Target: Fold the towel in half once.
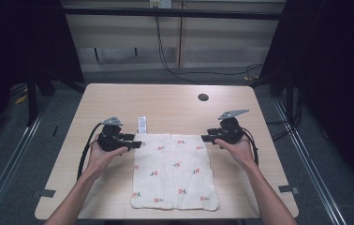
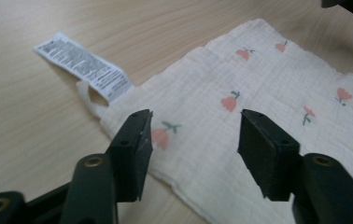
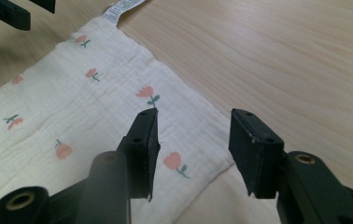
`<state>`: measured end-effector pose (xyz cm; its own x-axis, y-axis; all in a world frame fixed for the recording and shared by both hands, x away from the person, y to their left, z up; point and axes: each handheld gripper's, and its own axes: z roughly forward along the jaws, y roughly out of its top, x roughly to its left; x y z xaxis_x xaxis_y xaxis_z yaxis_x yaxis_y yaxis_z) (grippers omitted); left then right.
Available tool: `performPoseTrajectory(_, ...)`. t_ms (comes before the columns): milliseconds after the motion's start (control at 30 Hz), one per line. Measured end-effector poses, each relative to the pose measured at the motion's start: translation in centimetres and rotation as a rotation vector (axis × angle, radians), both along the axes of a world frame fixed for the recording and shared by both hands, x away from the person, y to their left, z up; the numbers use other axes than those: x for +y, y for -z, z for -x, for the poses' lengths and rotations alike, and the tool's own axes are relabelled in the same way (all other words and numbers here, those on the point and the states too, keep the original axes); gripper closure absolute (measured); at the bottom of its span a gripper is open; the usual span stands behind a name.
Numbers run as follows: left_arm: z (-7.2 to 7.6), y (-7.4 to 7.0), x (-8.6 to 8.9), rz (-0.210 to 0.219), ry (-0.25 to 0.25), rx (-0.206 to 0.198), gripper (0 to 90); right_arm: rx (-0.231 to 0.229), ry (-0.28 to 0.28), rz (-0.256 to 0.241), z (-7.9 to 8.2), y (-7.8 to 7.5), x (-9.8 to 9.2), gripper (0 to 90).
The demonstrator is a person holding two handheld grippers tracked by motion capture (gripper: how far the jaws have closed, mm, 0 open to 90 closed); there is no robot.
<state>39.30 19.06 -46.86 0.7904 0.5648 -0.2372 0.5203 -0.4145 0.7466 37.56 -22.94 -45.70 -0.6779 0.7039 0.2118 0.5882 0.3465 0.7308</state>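
The cloth (image 1: 174,171) lies flat on the worktop (image 1: 165,101), its far corners under the wide-open left tongs (image 2: 194,135) and right tongs (image 3: 193,140), which hold nothing; if either pair closes too shallow or at a different moment from the other, I judge the thin fabric could slip out or drag askew. The label (image 2: 85,66) beside the left tongs might be pinched instead, and its print is too small to read.
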Motion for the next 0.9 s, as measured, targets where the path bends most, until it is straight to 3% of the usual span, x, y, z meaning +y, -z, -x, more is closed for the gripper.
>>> performPoseTrajectory(33,-0.2,0.0,-0.1,-0.005,-0.001,-0.007,46.7,0.004,-0.003,-0.004,-0.2,0.1,0.0,54.2)
performPoseTrajectory(133,-0.9,0.9,0.5,0.04,-0.028,0.007,50.0,0.013,0.0,0.001,-1.0,0.7,0.1,56.3)
performPoseTrajectory(333,-1.4,2.1,0.8,-0.003,-0.035,0.007,51.7,0.036,0.028,0.03,-2.4,2.5,0.4,61.7)
performPoseTrajectory(733,-1.9,2.3,1.7,0.012,-0.068,0.017,50.4,0.072,0.032,0.079,-3.5,3.9,0.9,64.5)
performPoseTrajectory(900,-2.2,2.8,2.1,0.017,-0.094,0.029,49.3,0.047,0.018,0.123,-3.3,4.3,1.4,67.1)
